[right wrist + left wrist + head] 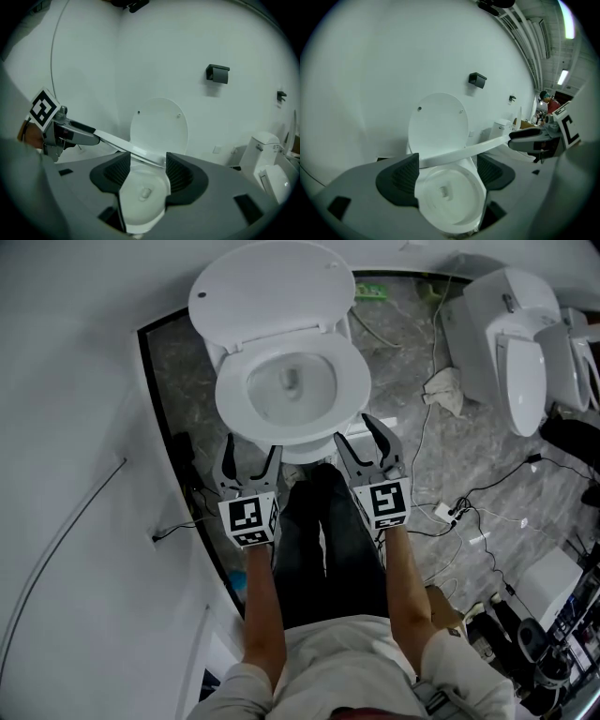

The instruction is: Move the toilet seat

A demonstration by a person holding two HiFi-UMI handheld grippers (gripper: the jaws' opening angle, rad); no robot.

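Observation:
A white toilet stands against the wall with its lid (267,287) up. Its seat ring (352,381) lies over the bowl, front rim raised a little. My left gripper (249,457) is at the rim's front left and my right gripper (367,439) at its front right. In the left gripper view the seat (459,152) shows edge-on as a white strip running from the left pad across the wide gap of that gripper (447,168) to the right gripper (529,138). In the right gripper view the seat (126,145) ends at the right pad of that gripper (144,168). Neither pair clamps it.
A second white toilet (511,343) stands at the right, a rag (445,390) beside it. Cables and plugs (459,512) trail over the marbled floor at the right. The white wall is close on the left. A black holder (477,79) hangs on the wall. My legs (323,549) stand before the bowl.

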